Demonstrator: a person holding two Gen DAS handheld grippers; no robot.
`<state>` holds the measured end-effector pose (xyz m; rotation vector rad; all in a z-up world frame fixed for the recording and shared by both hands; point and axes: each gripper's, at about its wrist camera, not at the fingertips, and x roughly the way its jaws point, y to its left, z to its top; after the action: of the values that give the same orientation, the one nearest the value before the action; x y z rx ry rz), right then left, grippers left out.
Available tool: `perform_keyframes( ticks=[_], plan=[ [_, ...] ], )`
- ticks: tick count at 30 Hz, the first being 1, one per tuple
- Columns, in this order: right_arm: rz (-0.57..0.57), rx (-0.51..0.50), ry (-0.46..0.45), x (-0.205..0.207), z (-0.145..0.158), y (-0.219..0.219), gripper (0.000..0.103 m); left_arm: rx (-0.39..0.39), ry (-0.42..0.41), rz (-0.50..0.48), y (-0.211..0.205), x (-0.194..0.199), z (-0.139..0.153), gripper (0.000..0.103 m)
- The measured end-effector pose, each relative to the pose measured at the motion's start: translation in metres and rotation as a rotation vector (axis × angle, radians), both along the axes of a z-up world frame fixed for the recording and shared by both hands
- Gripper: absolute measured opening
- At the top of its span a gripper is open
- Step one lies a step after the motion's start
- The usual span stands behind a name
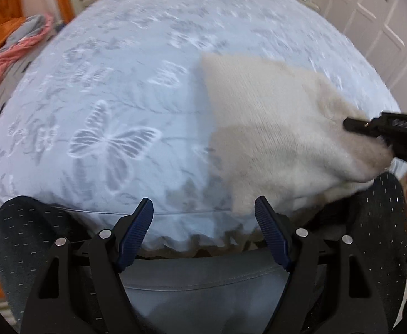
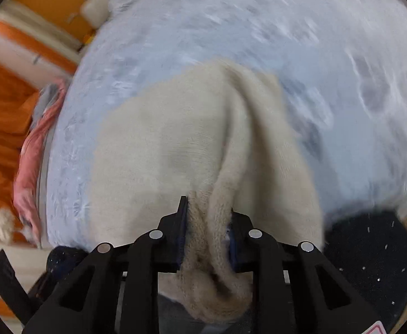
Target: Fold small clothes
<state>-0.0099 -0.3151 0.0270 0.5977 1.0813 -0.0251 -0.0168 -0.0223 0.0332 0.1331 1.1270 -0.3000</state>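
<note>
A cream knit garment [image 1: 275, 128] lies on a pale blue butterfly-print bedspread [image 1: 114, 105], to the right of centre in the left wrist view. My left gripper [image 1: 203, 217] is open and empty, above the bed's near edge, just left of the garment's near corner. My right gripper [image 2: 209, 217] is shut on a bunched fold of the cream garment [image 2: 175, 144] and lifts that edge off the bedspread [image 2: 314, 55]. The right gripper also shows in the left wrist view [image 1: 350, 123] at the garment's right edge. The picture is motion-blurred.
A pink and grey cloth [image 1: 17, 53] lies at the bed's far left edge, also in the right wrist view [image 2: 33, 150]. Orange wood furniture [image 2: 0, 128] stands left. White cupboard doors [image 1: 370, 14] stand at the right. The person's dark dotted trousers [image 1: 381, 211] are at the near edge.
</note>
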Motion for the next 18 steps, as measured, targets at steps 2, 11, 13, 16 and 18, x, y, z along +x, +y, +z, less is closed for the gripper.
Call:
perform_keyframes(
  ticks=[2, 11, 13, 16, 18],
  plan=[
    [0.1, -0.022, -0.067, 0.018, 0.034, 0.036, 0.021, -0.014, -0.018, 0.058, 0.021, 0.003, 0.01, 0.074],
    [0.578, 0.058, -0.075, 0.109, 0.044, 0.274, 0.018, -0.046, -0.101, 0.483, 0.175, -0.003, 0.052, 0.076],
    [0.621, 0.029, -0.004, 0.12, 0.017, 0.311, 0.017, -0.04, -0.11, 0.545, 0.207, -0.008, 0.056, 0.077],
    [0.69, -0.049, 0.135, 0.124, -0.039, 0.364, 0.008, -0.035, -0.114, 0.609, 0.234, -0.015, 0.056, 0.076],
    [0.679, -0.048, 0.195, 0.122, -0.06, 0.375, 0.008, -0.055, -0.115, 0.632, 0.244, -0.017, 0.057, 0.077]
  ],
)
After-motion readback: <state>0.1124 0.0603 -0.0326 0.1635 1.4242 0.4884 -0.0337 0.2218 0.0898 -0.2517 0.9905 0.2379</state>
